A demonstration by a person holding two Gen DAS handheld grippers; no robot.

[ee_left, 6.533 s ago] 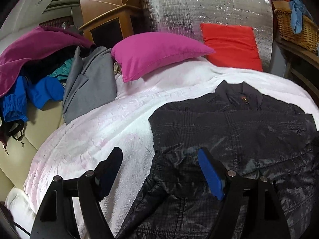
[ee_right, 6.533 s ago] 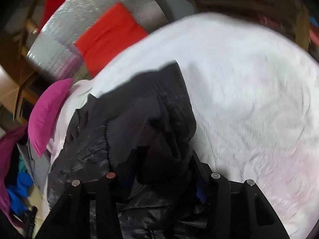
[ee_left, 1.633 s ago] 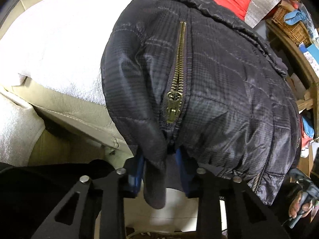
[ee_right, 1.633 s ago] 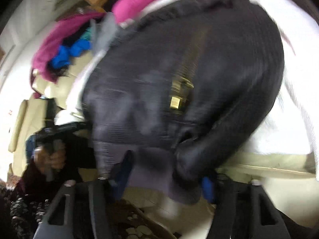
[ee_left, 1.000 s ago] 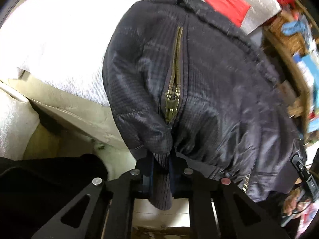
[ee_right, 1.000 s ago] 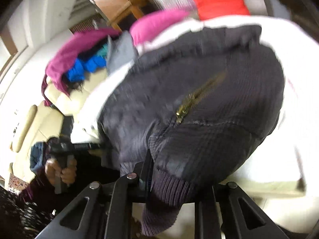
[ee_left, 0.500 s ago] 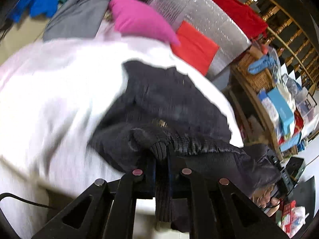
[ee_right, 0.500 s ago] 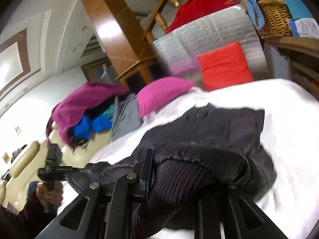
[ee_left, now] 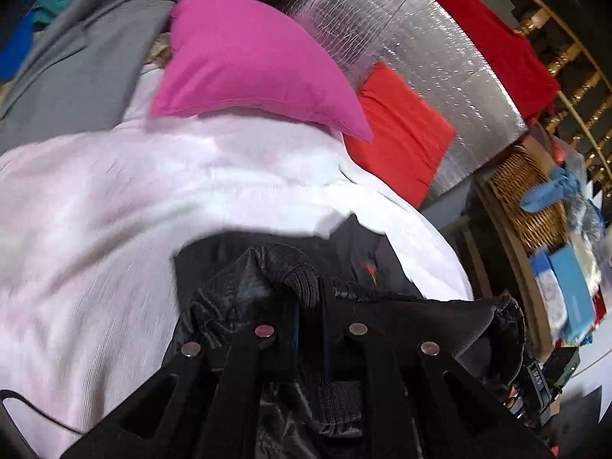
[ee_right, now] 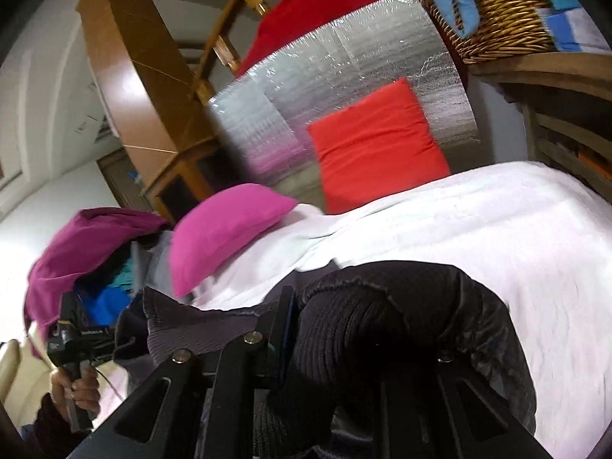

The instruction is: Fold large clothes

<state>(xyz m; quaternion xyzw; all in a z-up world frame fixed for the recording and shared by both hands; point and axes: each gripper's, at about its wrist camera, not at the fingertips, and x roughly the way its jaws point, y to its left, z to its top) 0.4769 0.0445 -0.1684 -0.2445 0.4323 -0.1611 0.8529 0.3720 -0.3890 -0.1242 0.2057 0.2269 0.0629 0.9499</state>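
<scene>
Over the near edge of the bed [ee_left: 95, 229], both grippers carry the ribbed hem of the black jacket [ee_left: 244, 279]. The left gripper [ee_left: 310, 306] is clamped on one hem corner; the right gripper [ee_right: 340, 329] is clamped on the other. A second ago the hem hung below the bed's near edge with the zip facing the cameras. It is now raised and carried over the jacket's upper part, towards the pink pillow [ee_left: 244, 57]. This indicates the bottom-to-top fold is under way; the hem is not yet laid down.

The left view shows the jacket's lower layer flat on the white cover. Only the right view shows the person's hand [ee_right: 76, 386] holding the other handle at the bed's left edge.
</scene>
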